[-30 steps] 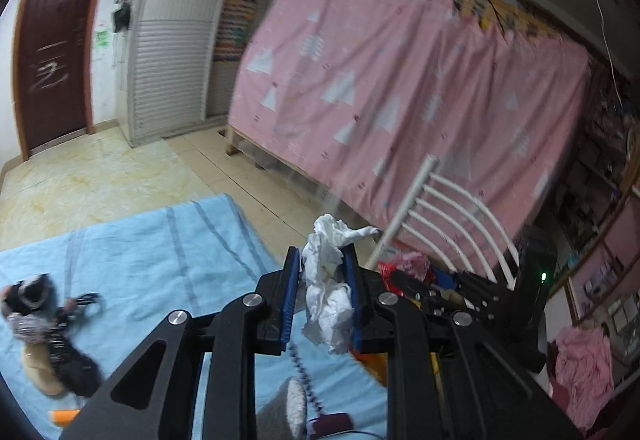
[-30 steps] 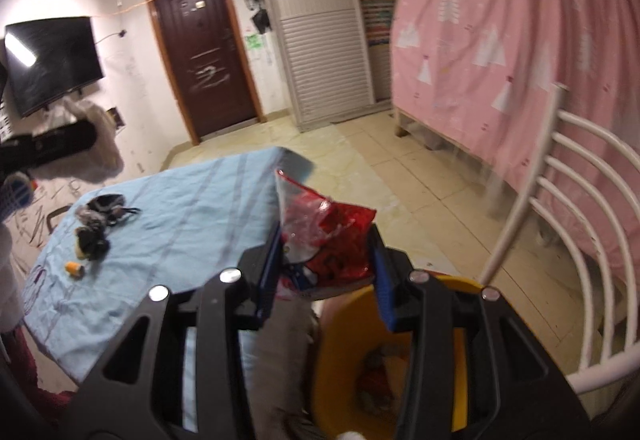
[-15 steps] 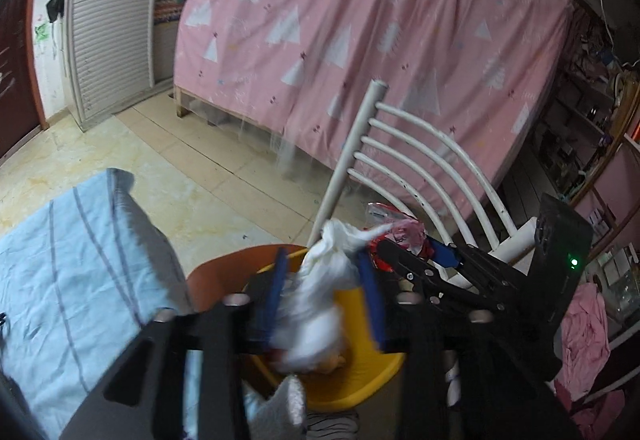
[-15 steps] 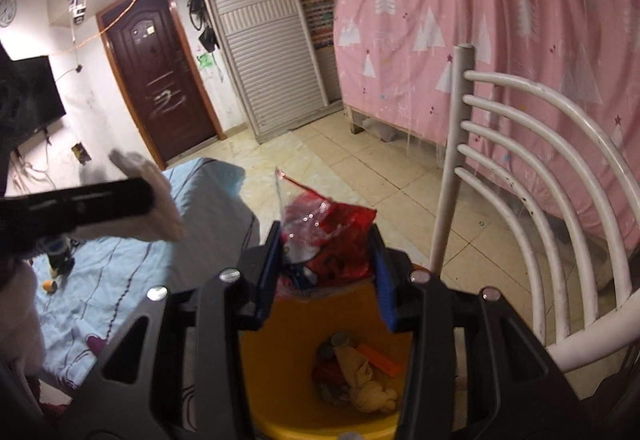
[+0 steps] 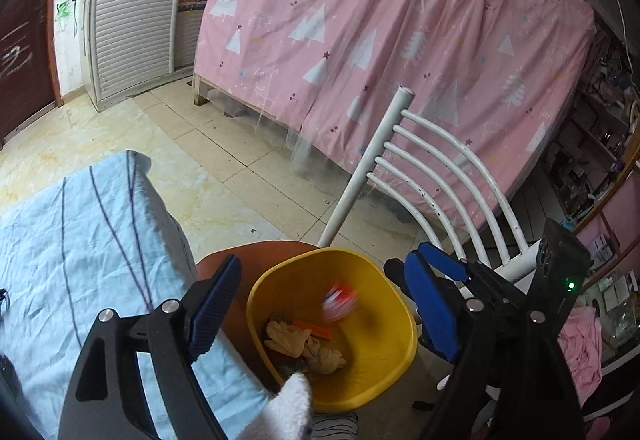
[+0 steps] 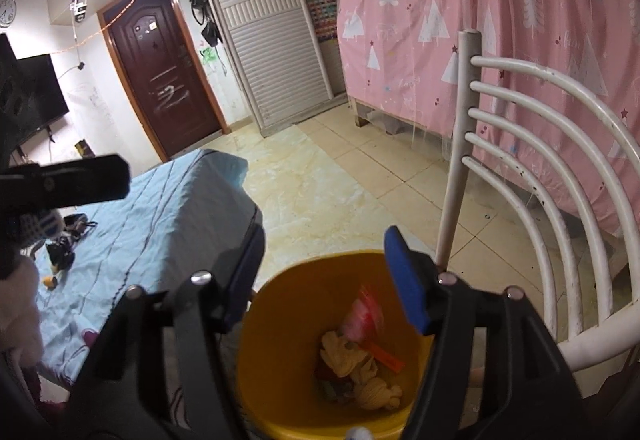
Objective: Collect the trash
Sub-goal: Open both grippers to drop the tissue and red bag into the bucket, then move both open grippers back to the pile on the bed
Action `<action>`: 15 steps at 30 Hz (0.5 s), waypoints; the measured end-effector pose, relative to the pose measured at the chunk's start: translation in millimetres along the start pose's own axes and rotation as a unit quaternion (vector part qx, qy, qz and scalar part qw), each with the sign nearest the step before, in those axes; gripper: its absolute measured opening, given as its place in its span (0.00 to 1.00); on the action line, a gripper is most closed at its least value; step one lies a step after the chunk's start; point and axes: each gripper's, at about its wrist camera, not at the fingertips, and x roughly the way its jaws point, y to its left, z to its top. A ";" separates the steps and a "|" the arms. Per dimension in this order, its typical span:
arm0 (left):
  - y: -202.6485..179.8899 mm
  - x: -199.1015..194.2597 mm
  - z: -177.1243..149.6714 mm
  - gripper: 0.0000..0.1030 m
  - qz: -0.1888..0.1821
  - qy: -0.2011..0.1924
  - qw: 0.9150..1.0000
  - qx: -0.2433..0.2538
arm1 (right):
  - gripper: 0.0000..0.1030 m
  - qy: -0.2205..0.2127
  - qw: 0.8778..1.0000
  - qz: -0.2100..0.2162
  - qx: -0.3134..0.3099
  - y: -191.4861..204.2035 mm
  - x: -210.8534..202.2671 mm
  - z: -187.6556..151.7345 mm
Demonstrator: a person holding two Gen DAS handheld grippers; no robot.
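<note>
My left gripper [image 5: 320,306] hangs over a yellow bin [image 5: 260,304], its jaws opening and nothing between them. A red wrapper [image 5: 340,300] shows as a blur, dropping inside the bin. In the right wrist view my right gripper [image 6: 326,280] is also above the yellow bin [image 6: 248,340], jaws opening, and the red wrapper [image 6: 366,314] falls free below its pads. Beige crumpled paper [image 6: 344,354] and an orange strip [image 6: 386,354] lie at the bottom. The white tissue is out of sight.
A white metal chair [image 6: 540,159] stands right beside the bin. A table under a light blue cloth [image 6: 160,207] borders the bin's left side, with small dark items [image 6: 64,248] on it. A pink curtain [image 5: 400,39] hangs behind, with tiled floor [image 5: 224,143] in front of it.
Both grippers swung from the blue table to above the yellow bin. The left jaws spread and the white tissue left them. The right jaws spread and the red wrapper dropped out.
</note>
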 end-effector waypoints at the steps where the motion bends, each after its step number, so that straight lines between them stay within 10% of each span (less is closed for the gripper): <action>1: 1.8 -3.5 -0.2 0.73 0.003 -0.003 1.000 0.000 | 0.58 0.001 1.000 0.001 -0.002 2.8 0.3 0.0; 15: 49.3 -73.9 -6.8 0.73 0.031 -0.057 0.997 -0.032 | 0.59 0.017 0.997 0.048 -0.062 89.4 15.6 6.7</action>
